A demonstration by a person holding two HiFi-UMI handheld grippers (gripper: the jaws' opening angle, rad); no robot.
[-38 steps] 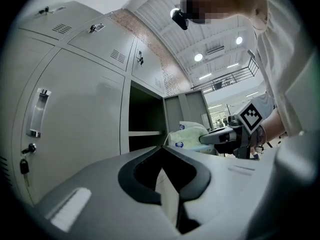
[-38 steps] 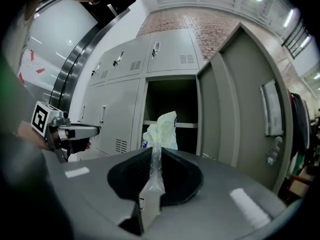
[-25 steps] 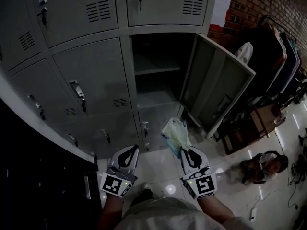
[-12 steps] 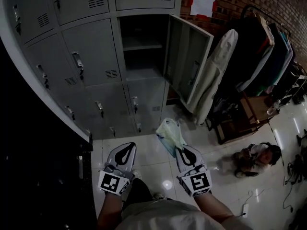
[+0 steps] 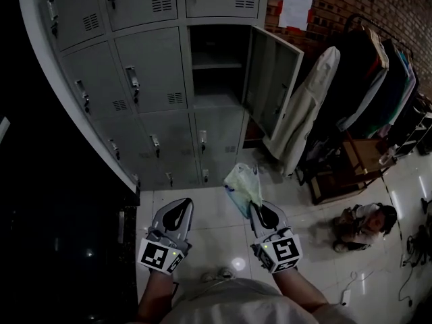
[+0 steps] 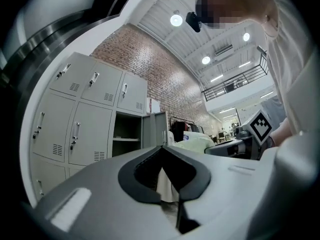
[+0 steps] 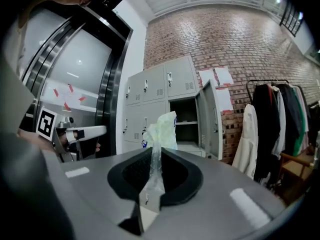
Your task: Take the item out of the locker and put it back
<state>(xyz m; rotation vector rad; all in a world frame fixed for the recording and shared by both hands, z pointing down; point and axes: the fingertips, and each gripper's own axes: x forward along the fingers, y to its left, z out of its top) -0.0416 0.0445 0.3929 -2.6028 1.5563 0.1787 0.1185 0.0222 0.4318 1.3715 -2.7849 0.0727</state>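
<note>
head view looks steeply down on my two grippers, held side by side over the glossy tiled floor (image 5: 337,282) and well back from the bank of grey lockers (image 5: 145,66). my right gripper (image 5: 256,209) has a pale green plastic bag (image 5: 243,183) pinched in its jaws. the bag stands up past the tips, crumpled and loose, in the air between me and the lockers and touching nothing else. right gripper view shows the jaws pressed onto a thin, clear neck of the bag, with the bulk of it puffing out above them.

my left gripper (image 5: 181,204) is beside the right one, apart from it, and carries nothing. left gripper view shows its jaws drawn together with nothing caught between them.

the locker compartment (image 5: 216,79) in the rightmost column stands open, its door (image 5: 273,86) swung out to the right, with a shelf (image 5: 216,65) across the inside. just right of the door hangs a cream coat (image 5: 307,110), on a rack (image 5: 378,79) of darker clothes against the brick wall.
</note>
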